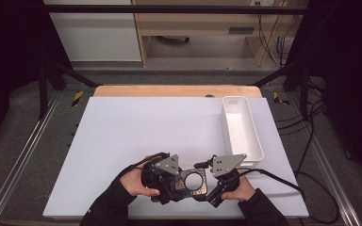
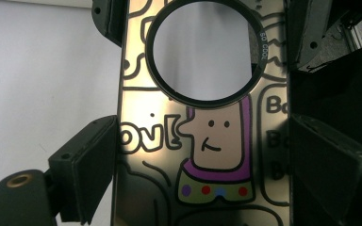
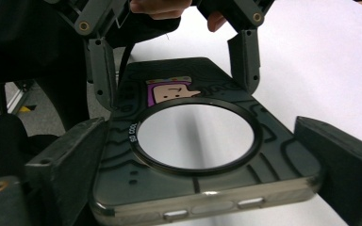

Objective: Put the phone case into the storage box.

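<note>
- I hold a phone case (image 1: 192,181) between my two sets of tongs, low over the near edge of the white worktop (image 1: 136,136).
- The case is dark and see-through, with a cartoon face (image 2: 215,141) and doodles drawn on it.
- It has a big black ring (image 3: 196,136) with a round hole in the middle, and I can see the white worktop through the hole.
- My left tongs (image 1: 172,181) grasp the left end of the case. In the left gripper view the jaws stand on both long sides of the case, right against its edges.
- My right tongs (image 1: 206,181) grasp the right end. In the right gripper view the jaws sit on both sides of the case, close to its edges, and the end with the side buttons is nearest to me.
- In that same view I see the left tongs at the far end of the case, pinching its two sides.
- A white tray (image 1: 258,150) sits on the right side of the worktop, just beyond my right hand (image 1: 238,188).
- My left hand (image 1: 139,181) is at the near left of the case.
</note>
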Action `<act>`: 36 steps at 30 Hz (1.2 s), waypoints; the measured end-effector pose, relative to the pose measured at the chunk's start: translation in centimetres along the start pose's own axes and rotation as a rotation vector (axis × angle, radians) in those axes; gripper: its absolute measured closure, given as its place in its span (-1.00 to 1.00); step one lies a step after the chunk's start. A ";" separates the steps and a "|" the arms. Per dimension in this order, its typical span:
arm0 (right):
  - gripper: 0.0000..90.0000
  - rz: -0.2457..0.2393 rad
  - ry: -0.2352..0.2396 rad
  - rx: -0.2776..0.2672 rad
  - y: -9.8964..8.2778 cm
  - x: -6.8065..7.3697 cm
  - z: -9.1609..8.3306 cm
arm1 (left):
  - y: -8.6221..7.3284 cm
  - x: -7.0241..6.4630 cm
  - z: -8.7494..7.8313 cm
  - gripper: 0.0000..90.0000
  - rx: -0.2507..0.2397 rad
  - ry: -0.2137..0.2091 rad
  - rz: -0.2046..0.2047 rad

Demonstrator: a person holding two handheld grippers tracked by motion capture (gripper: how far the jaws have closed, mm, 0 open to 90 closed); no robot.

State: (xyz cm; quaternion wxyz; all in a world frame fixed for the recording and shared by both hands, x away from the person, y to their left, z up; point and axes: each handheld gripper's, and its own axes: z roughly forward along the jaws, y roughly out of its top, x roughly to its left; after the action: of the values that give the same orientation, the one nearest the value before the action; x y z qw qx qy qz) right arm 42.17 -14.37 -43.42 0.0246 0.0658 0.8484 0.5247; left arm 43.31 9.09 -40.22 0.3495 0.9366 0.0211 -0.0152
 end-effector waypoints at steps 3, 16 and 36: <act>-0.81 -0.001 0.010 -0.004 0.0 0.0 0.1 | 0.0 0.1 0.0 -0.75 -0.007 -0.005 0.001; -0.79 -0.015 0.009 -0.009 -0.1 -0.1 0.0 | -0.1 0.2 0.1 -0.75 -0.015 -0.003 0.018; -0.73 -0.020 0.020 -0.016 0.2 -0.1 -0.4 | -0.3 0.2 0.0 -0.79 -0.027 0.025 0.044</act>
State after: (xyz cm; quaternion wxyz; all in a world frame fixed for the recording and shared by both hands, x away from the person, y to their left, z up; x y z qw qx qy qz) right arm 42.25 -14.69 -43.06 0.0221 0.0520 0.8451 0.5316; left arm 43.48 9.29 -40.41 0.3621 0.9321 0.0050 0.0048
